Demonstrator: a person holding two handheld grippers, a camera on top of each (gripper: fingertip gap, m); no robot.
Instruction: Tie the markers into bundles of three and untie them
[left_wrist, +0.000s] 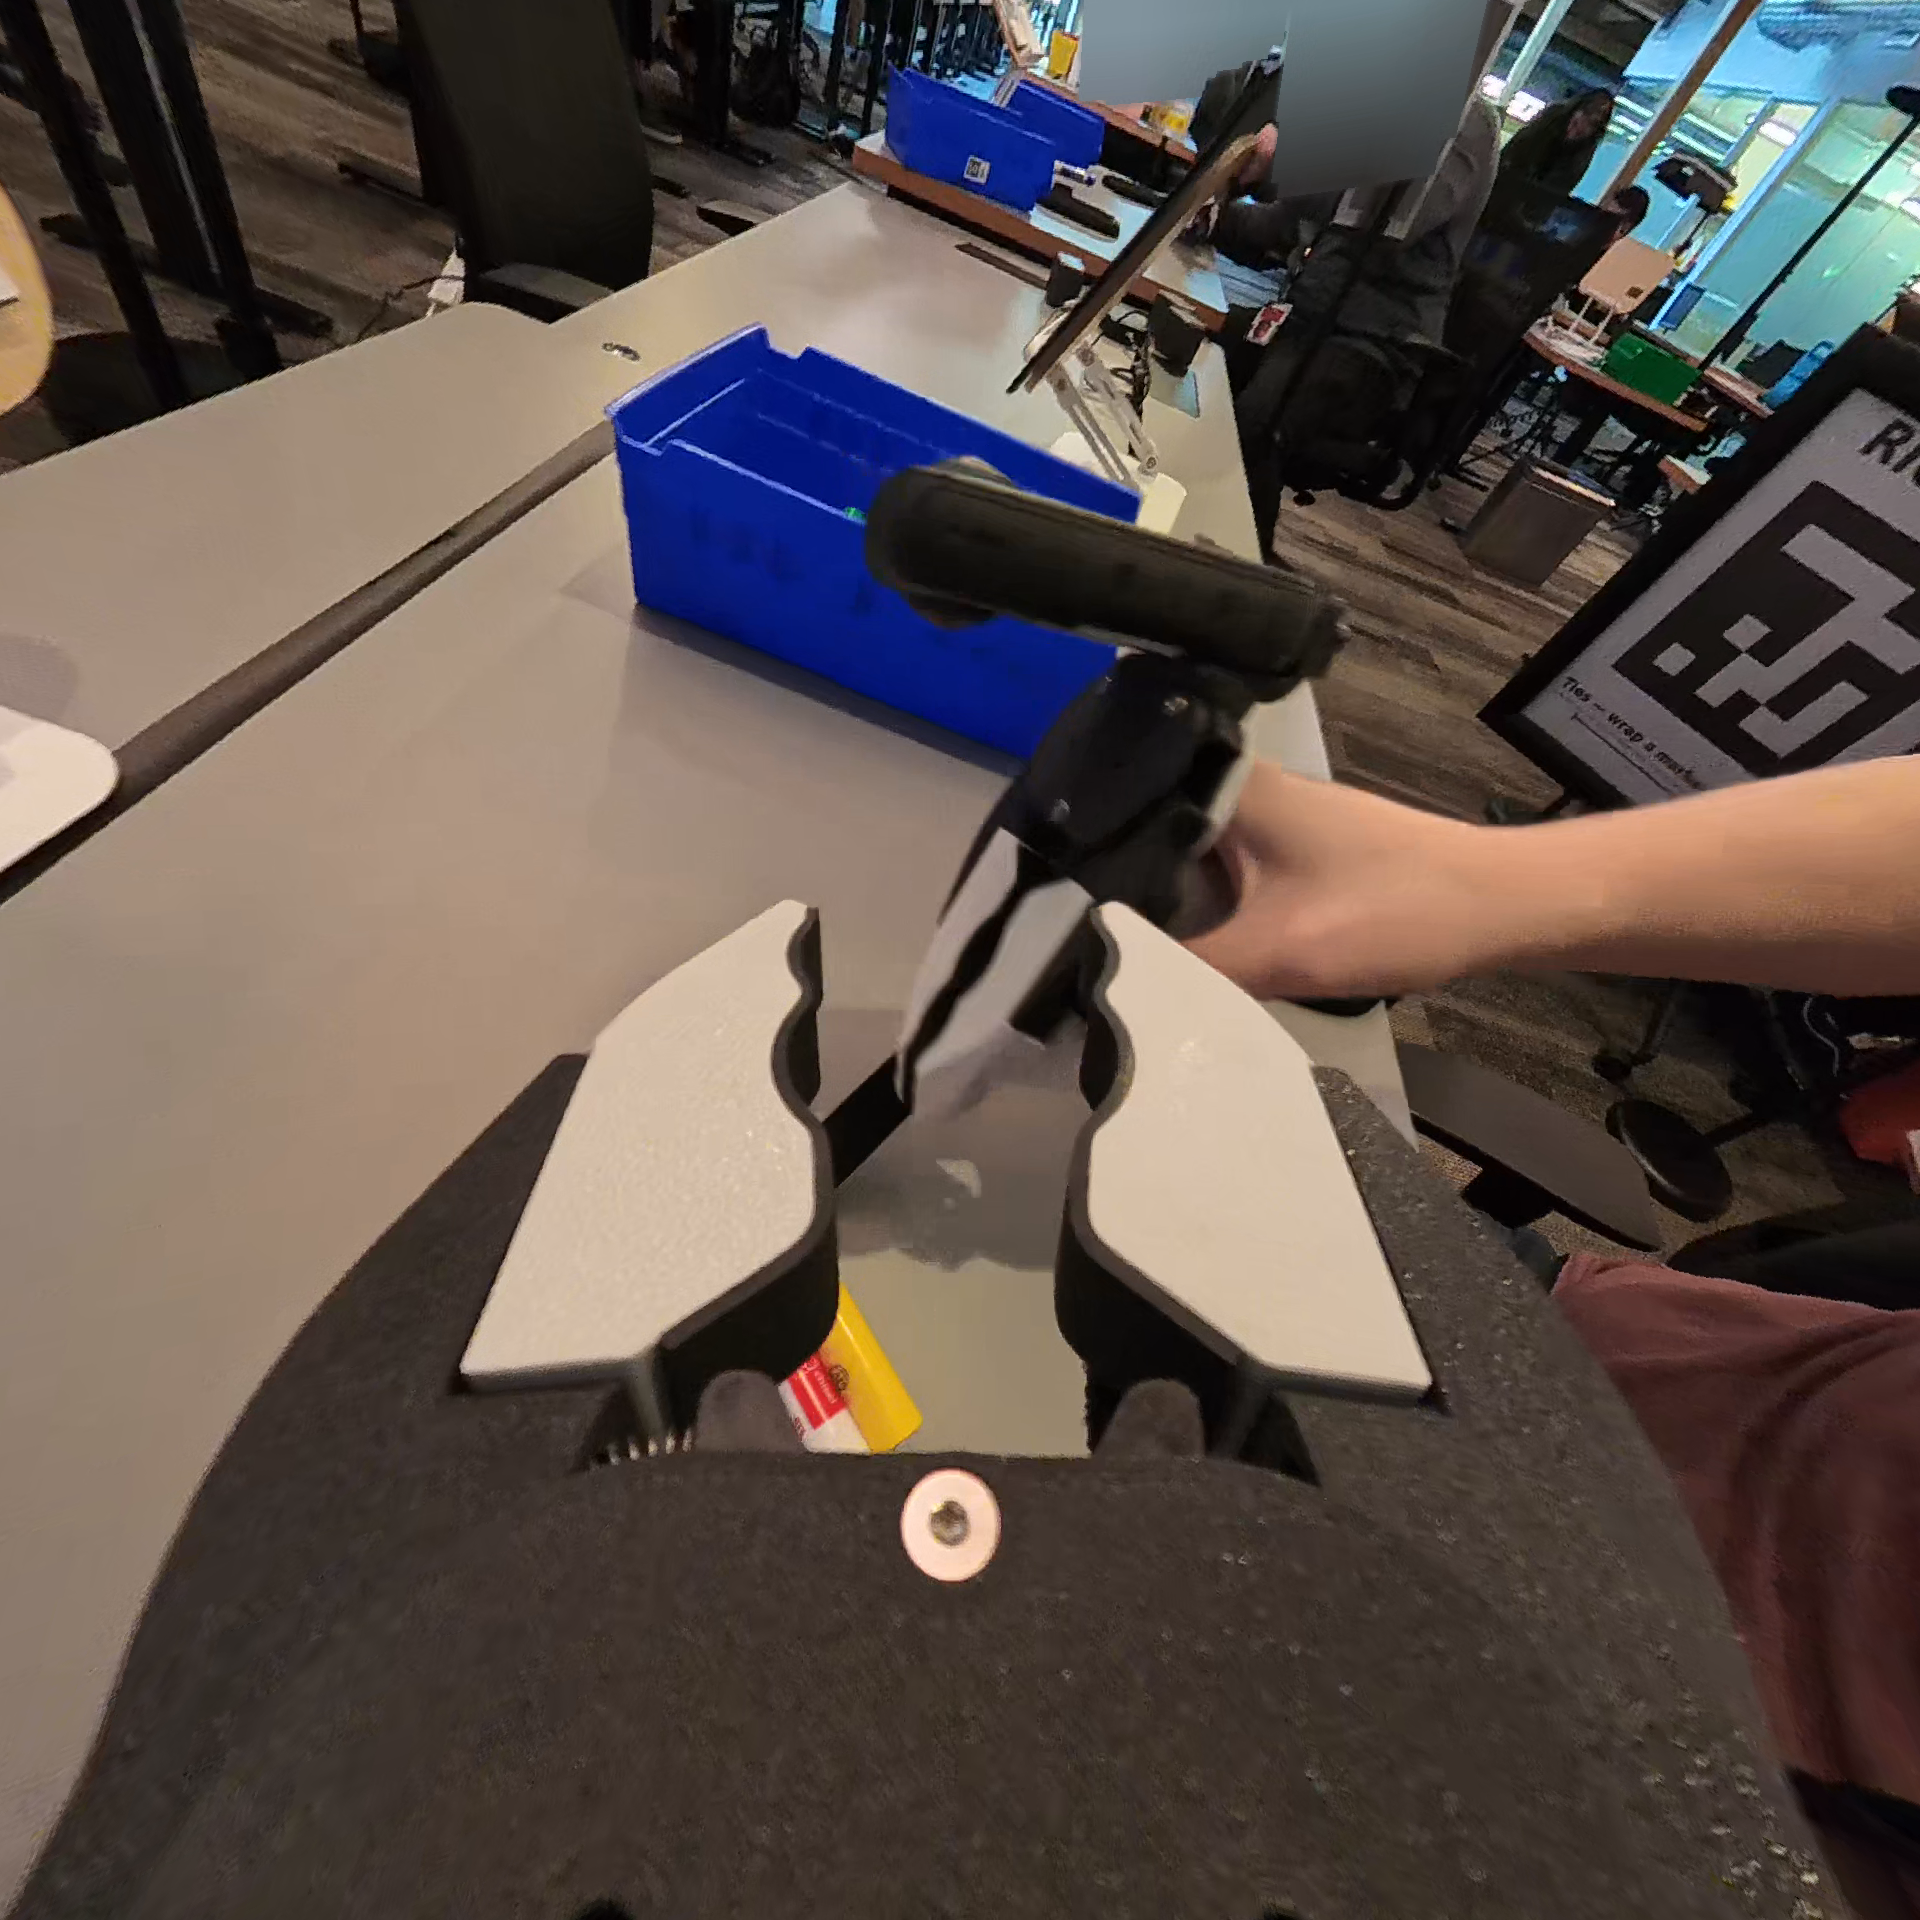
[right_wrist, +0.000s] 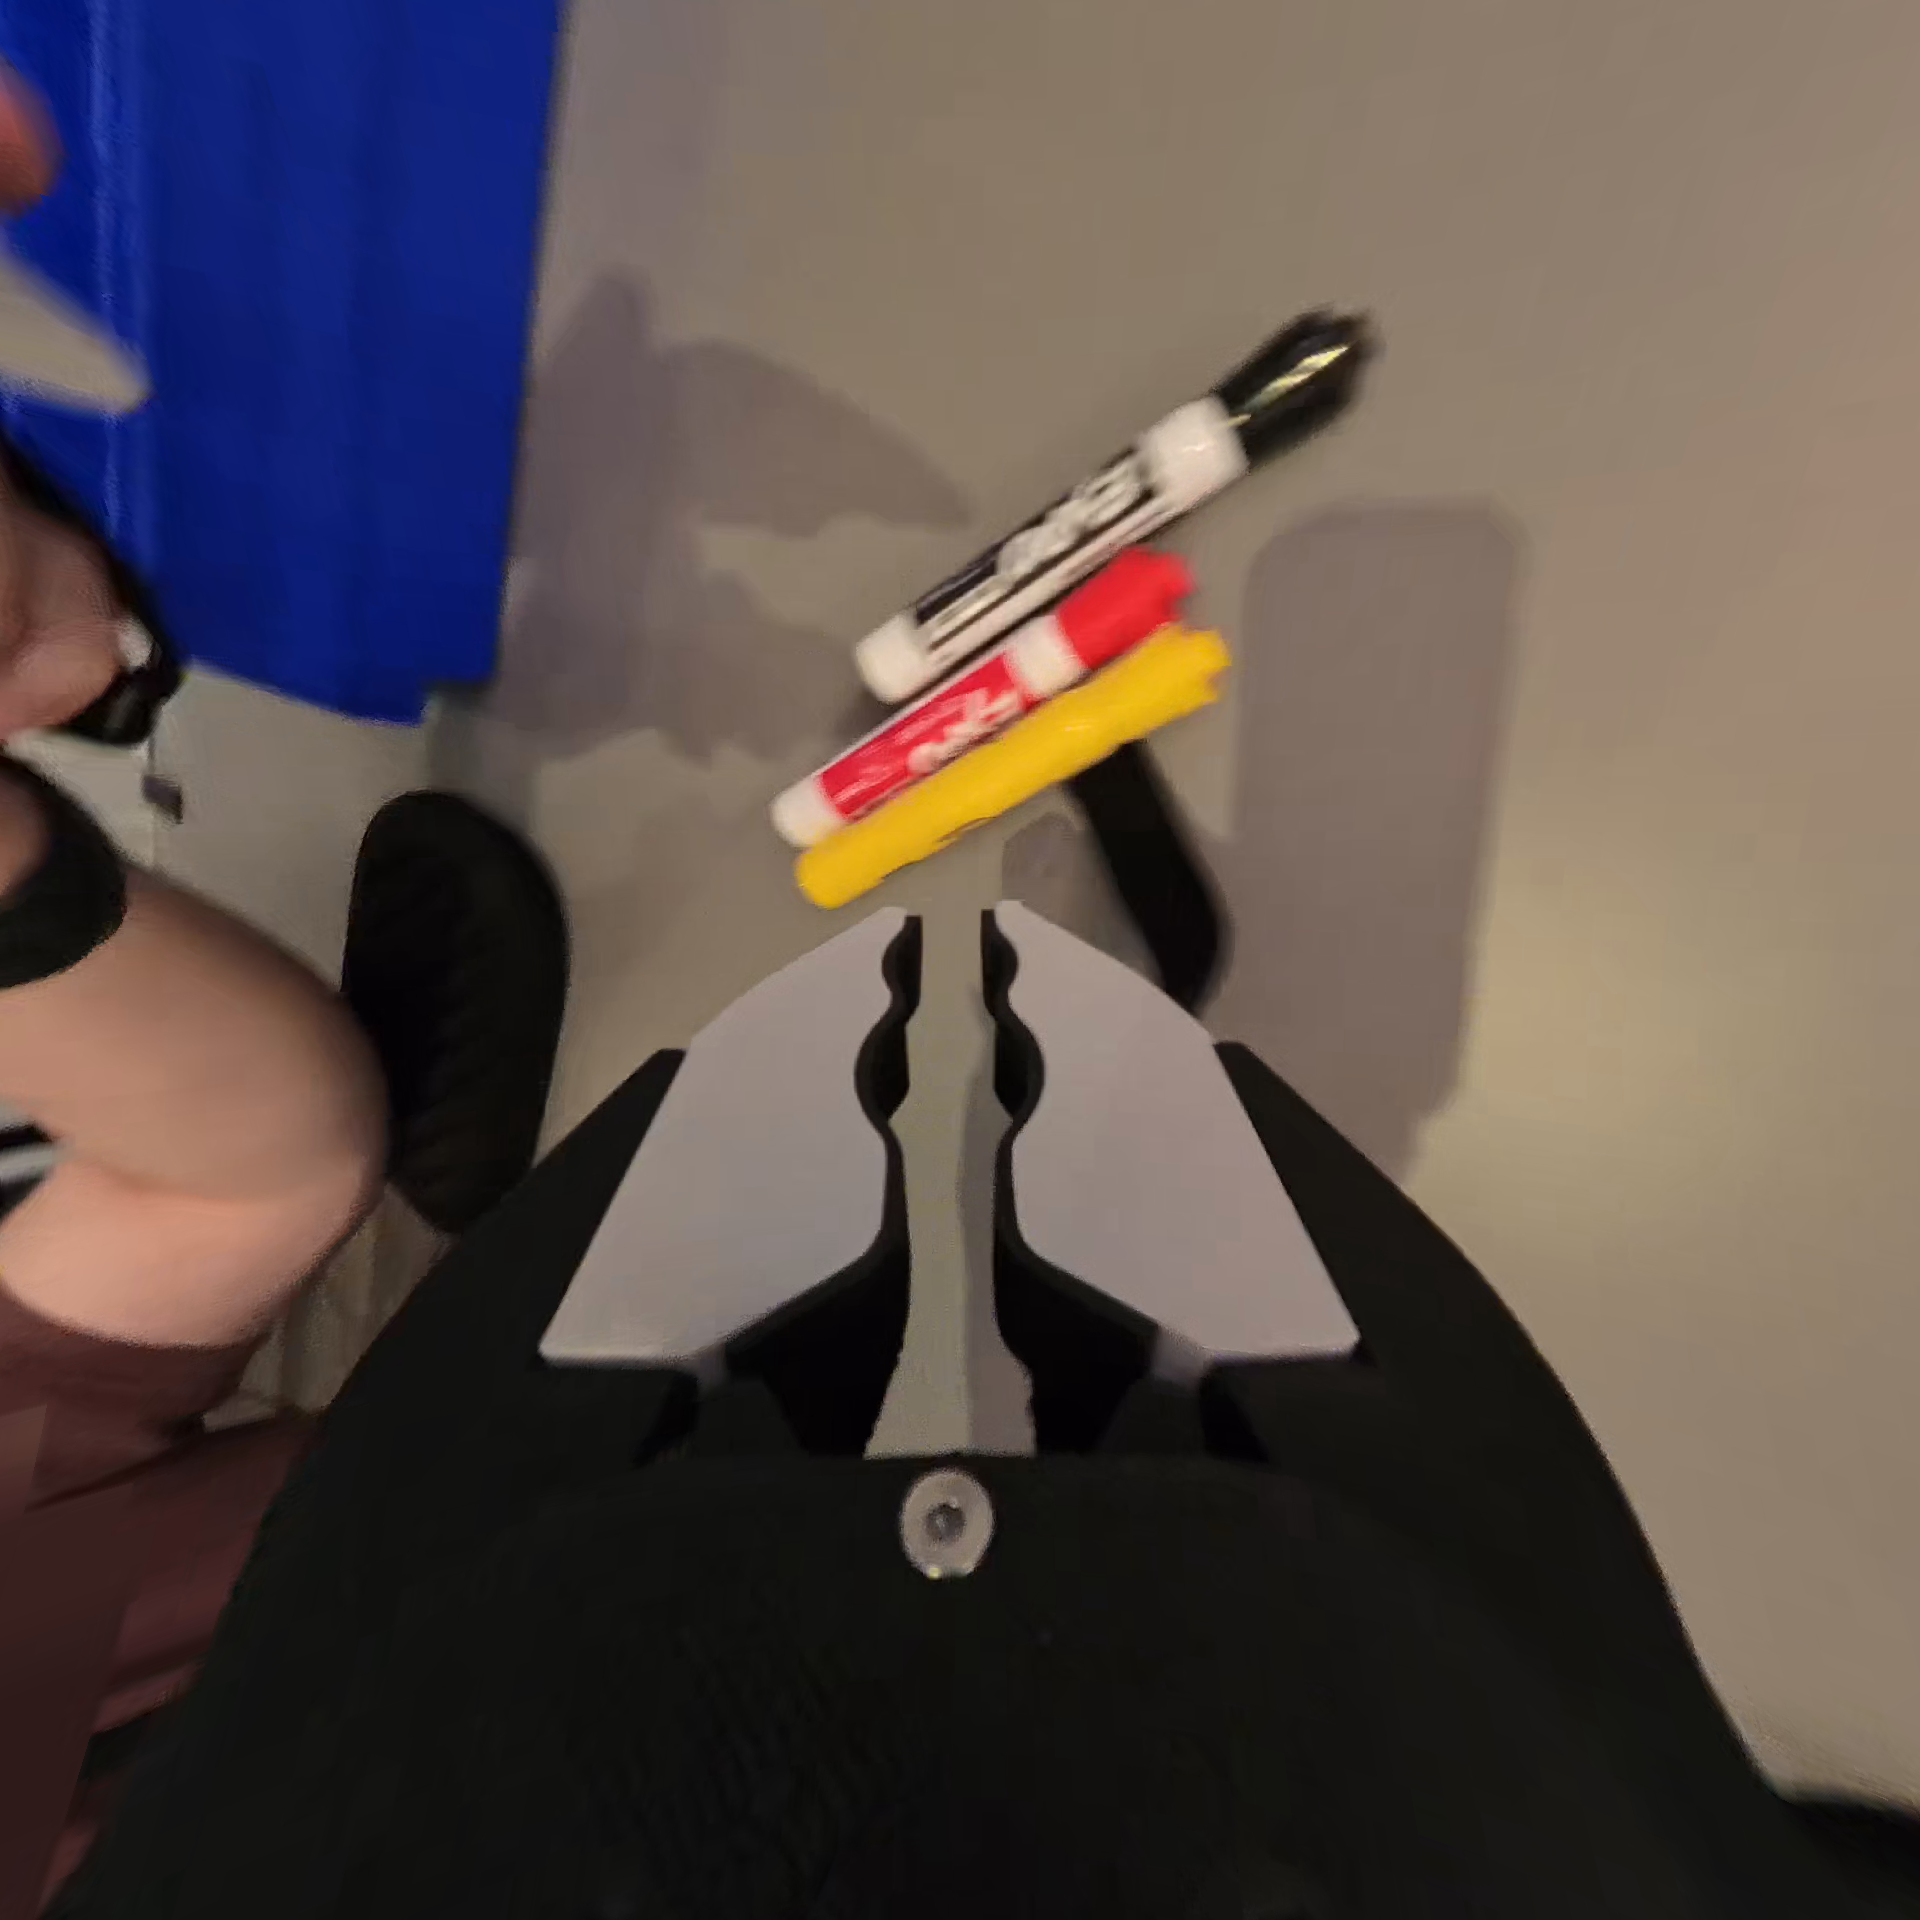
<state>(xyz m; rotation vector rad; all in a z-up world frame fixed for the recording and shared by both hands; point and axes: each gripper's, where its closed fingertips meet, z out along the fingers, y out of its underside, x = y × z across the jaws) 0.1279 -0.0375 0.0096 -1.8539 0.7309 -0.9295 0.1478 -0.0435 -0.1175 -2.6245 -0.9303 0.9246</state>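
Your left wrist view was bright and mostly sharp, with wide-angle bending at its edges and bluish daylight glowing at upper right. Your right wrist view was dimmer, warmer and motion-blurred: the markers smeared, soft shadows fell across the counter at centre, and the frame's left edge was badly defocused.

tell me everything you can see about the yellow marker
The yellow marker is all yellow, body and cap, and looks like plastic, though the picture is blurred. It lies flat on the grey table, slanting from lower left to upper right. The red marker lies along its upper side and seems to touch it. It sits just past the tips of the right gripper, whose jaws are nearly closed and empty. No tie around it can be made out.
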